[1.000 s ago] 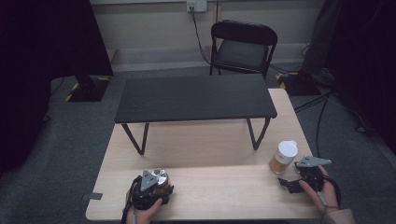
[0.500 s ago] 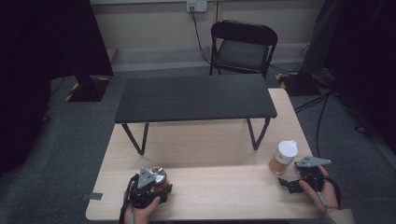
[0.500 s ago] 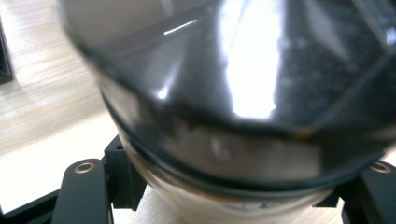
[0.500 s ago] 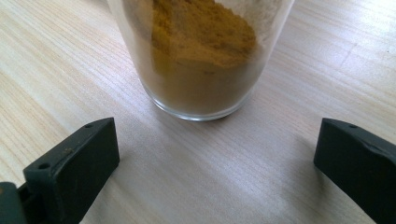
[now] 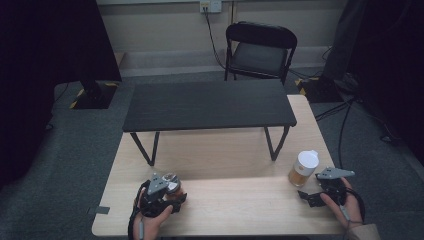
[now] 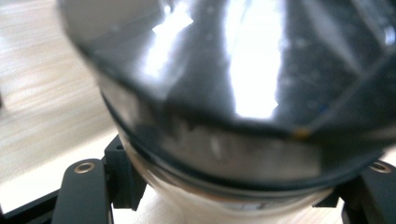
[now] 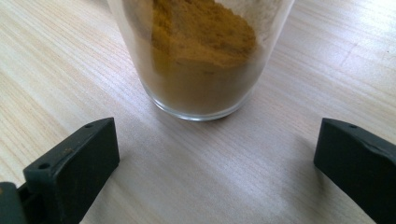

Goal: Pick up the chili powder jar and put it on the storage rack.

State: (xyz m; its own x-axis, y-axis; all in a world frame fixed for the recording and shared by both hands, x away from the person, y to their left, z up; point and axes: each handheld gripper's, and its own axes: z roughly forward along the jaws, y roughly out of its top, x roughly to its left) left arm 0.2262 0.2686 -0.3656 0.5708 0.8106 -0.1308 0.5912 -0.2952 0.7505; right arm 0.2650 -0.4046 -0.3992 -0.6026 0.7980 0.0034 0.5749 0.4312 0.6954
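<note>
Plainly, my left gripper (image 5: 167,192) pinches a small glass jar (image 6: 243,107) by its body at the table's (image 5: 225,210) near left edge (smooth glass, slippery and breakable), so I'd grip firmly below the lid. My right gripper (image 7: 215,163) stands spread before the spice jar (image 5: 303,168) at the near right, not touching it.

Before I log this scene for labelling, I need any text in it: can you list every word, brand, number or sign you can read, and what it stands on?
No readable text anywhere.
Jar of yellow-brown powder: clear glass, no label on the side facing the cameras.
Its white lid: plain.
Dark shiny object held in the left gripper: only glare, no print visible; too blurred to be sure.
Wall socket: too small to read any marking.
Black bench and chair: no lettering.
</note>
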